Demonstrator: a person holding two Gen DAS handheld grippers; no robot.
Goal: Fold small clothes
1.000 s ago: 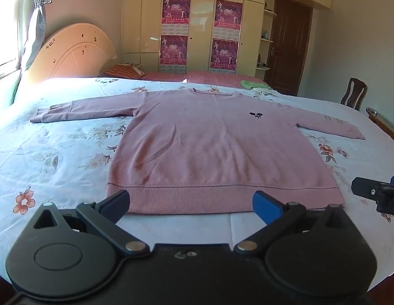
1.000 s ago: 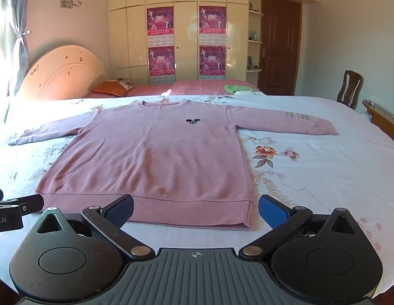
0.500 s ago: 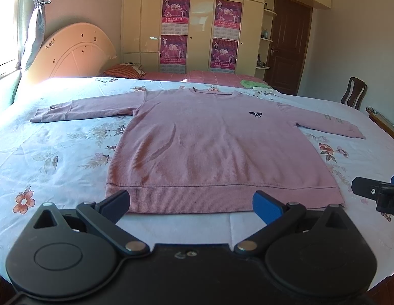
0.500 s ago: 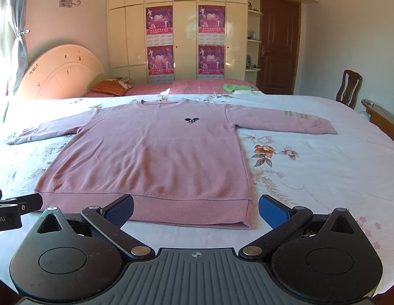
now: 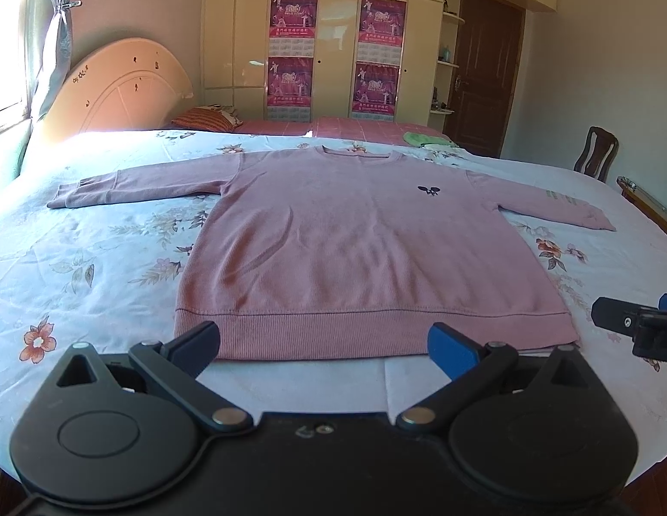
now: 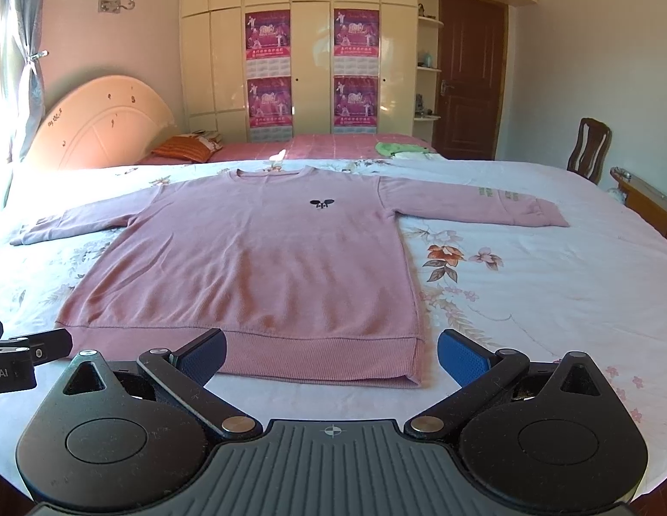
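A pink long-sleeved sweater (image 5: 359,249) lies flat, front up, on the floral bedsheet (image 5: 96,258), both sleeves spread out and the hem nearest me. It also shows in the right wrist view (image 6: 256,266). My left gripper (image 5: 324,344) is open and empty, just short of the hem near its left part. My right gripper (image 6: 331,354) is open and empty, in front of the hem's right corner. Each gripper shows at the edge of the other's view, the right one (image 5: 634,327) and the left one (image 6: 19,352).
A second bed with a pink cover (image 6: 333,146), an orange pillow (image 6: 182,150) and a green cloth (image 6: 398,148) stands behind. A curved headboard (image 5: 114,90) is at the left, a wooden chair (image 5: 595,152) and wooden furniture (image 6: 647,198) at the right.
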